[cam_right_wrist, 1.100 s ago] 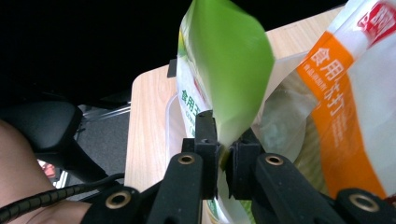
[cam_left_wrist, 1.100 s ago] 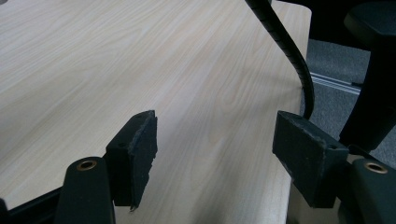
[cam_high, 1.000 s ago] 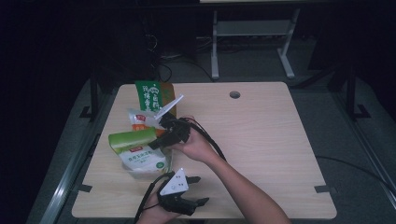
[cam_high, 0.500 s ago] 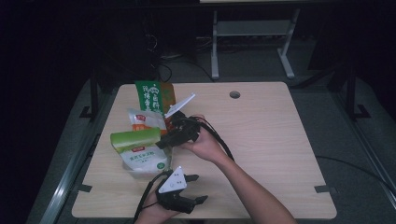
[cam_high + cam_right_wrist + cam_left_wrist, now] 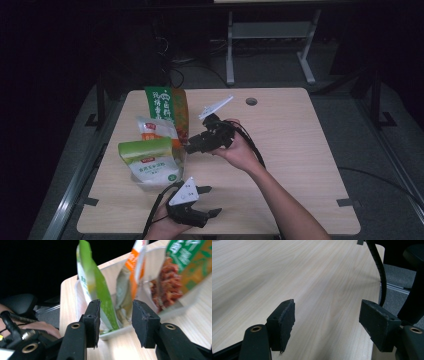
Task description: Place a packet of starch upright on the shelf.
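A green-and-white pouch [image 5: 149,161] of glossy, crinkled film is seen standing upright at the near end of a shallow white tray [image 5: 142,186] on the left part of the counter [image 5: 295,150]. In the right gripper view the pouch [image 5: 96,287] is shown edge-on, thin and slightly bowed, with a bright green face and a pale sealed top. Just behind it in the same tray an orange-and-white pouch [image 5: 156,129] is propped, its film wrinkled and partly translucent, and behind that a taller green-and-orange bag [image 5: 167,106] printed with reddish food is stood at the far end. The three packs are set one behind another, close together.

The right gripper [image 5: 192,146] is held just beside the tray, pointed at the packs, its fingers [image 5: 93,317] parted with nothing between them; the green pouch's edge is framed in the gap but is not touched. The fingers are blunt black blocks with rough, matte faces, and a grey three-cornered plate is carried on top of the gripper. The left gripper [image 5: 210,200] is held low over the near edge of the counter, well apart from the tray, its fingers [image 5: 284,320] spread wide and empty. The counter is a pale wood-grain board with rounded corners and a round cable hole [image 5: 251,101] near its far edge.
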Available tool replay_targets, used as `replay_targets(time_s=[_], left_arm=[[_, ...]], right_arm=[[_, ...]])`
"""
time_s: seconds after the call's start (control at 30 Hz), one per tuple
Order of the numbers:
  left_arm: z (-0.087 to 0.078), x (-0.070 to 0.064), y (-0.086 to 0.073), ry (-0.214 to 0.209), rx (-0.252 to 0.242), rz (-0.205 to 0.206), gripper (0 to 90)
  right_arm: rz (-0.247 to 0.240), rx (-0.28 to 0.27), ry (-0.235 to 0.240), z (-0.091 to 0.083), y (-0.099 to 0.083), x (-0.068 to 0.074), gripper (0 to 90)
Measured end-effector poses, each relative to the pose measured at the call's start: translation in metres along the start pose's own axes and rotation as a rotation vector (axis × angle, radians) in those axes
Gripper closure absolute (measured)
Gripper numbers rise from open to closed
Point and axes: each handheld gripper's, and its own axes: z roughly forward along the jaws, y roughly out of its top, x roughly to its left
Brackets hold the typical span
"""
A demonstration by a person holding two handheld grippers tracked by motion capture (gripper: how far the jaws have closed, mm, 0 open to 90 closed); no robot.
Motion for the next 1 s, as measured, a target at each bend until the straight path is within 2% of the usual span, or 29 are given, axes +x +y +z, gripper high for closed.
replay_targets(time_s=[0.1, 0.27, 0.73, 1.0], left_arm=[[-0.001, 0.002, 0.0, 0.003, -0.004, -0.005, 28.6], [0.0, 0.002, 0.0, 0.005, -0.003, -0.005, 28.5], [-0.001, 0.003, 0.0, 0.007, -0.009, -0.01, 28.5], [-0.001, 0.003, 0.0, 0.011, -0.004, -0.005, 28.4]], right_arm=[[0.001, -0.011, -0.025, -0.01, -0.006, -0.006, 56.3], [0.024, -0.014, -0.042, -0.022, -0.013, -0.012, 55.0], [0.06, -0.003, -0.088, -0.043, -0.032, -0.022, 52.5], [0.102, 0.003, -0.122, -0.057, -0.054, -0.026, 50.6]])
